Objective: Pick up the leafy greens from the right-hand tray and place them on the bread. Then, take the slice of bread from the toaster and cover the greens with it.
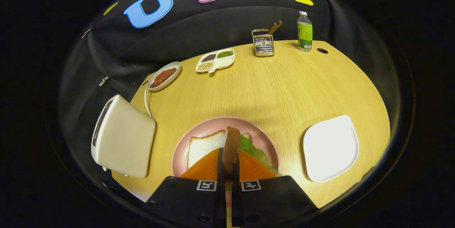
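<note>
The claw (229, 165) is pinching a slice of toast (231, 146) edge-on between its two orange fingers (204, 167), both of which press against the slice's flat sides. The toast stands upright, its brown crust edge pointing forward past the fingertips, and it hangs above a pink plate (213, 123) that sits on the desk (284, 89) just ahead of the claw.

On the pink plate lies a white slice of bread (204, 146), showing to the left of the held toast. The leafy greens (254, 151) lie on that bread, showing to the right of the toast and partly hidden by the right finger. Whether the toast touches the greens cannot be told.

To the right of the pink plate, a little apart from it, is a white square tray (330, 148) with nothing on it. To the left of the plate stands a cream toaster (122, 141) at the desk's edge, its white cord (146, 101) running back along the desk.

Farther back, beyond the toaster, an oval dish (164, 76) holds a reddish piece of food. Beside it is a divided white dish (215, 60) with beans or grains in separate compartments. Farther back again a wire rack (263, 43) holds a wooden-handled utensil (274, 27), and to its right stands a bottle (304, 31) with a green label, next to a small dark hole (322, 51) in the desk.
</note>
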Demonstrator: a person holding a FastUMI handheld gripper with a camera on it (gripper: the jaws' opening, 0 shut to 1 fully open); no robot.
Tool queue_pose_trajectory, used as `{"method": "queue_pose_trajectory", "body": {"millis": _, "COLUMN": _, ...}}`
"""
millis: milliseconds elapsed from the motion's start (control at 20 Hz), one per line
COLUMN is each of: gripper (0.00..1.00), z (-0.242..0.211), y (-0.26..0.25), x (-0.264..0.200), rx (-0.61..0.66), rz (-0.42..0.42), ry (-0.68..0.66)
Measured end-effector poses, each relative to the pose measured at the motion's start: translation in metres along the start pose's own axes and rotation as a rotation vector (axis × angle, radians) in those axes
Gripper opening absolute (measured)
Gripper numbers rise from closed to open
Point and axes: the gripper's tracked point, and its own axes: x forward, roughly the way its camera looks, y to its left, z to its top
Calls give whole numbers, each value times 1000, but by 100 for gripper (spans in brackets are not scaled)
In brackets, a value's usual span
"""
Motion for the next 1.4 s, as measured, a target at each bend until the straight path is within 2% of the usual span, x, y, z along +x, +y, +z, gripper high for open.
{"method": "queue_pose_trajectory", "body": {"millis": 100, "gripper": 11, "z": -2, "y": -4, "x": 5, "rx": -56, "rz": -11, "ry": 3}}
{"method": "queue_pose_trajectory", "body": {"millis": 350, "gripper": 22, "z": -3, "y": -12, "x": 10, "rx": -218, "rz": -68, "ry": -3}}
{"method": "queue_pose_trajectory", "body": {"millis": 500, "gripper": 31, "z": -5, "y": -18, "x": 13, "rx": -252, "rz": -100, "ry": 3}}
{"method": "queue_pose_trajectory", "body": {"millis": 650, "gripper": 62, "z": -1, "y": -28, "x": 13, "rx": -299, "rz": -150, "ry": 3}}
{"method": "queue_pose_trajectory", "body": {"millis": 750, "gripper": 70, "z": 6, "y": -34, "x": 8, "rx": -345, "rz": -177, "ry": -7}}
{"method": "queue_pose_trajectory", "body": {"millis": 800, "gripper": 78, "z": 11, "y": -34, "x": 4, "rx": -361, "rz": -186, "ry": -23}}
{"method": "queue_pose_trajectory", "body": {"millis": 850, "gripper": 89, "z": 15, "y": -34, "x": -1, "rx": -364, "rz": -187, "ry": -34}}
{"method": "queue_pose_trajectory", "body": {"millis": 950, "gripper": 99, "z": 23, "y": -29, "x": -15, "rx": -357, "rz": -167, "ry": -70}}
{"method": "queue_pose_trajectory", "body": {"millis": 1100, "gripper": 99, "z": 36, "y": -21, "x": -54, "rx": -369, "rz": -136, "ry": -147}}
{"method": "queue_pose_trajectory", "body": {"millis": 1400, "gripper": 99, "z": 99, "y": 12, "x": -156, "rx": -399, "rz": -23, "ry": -350}}
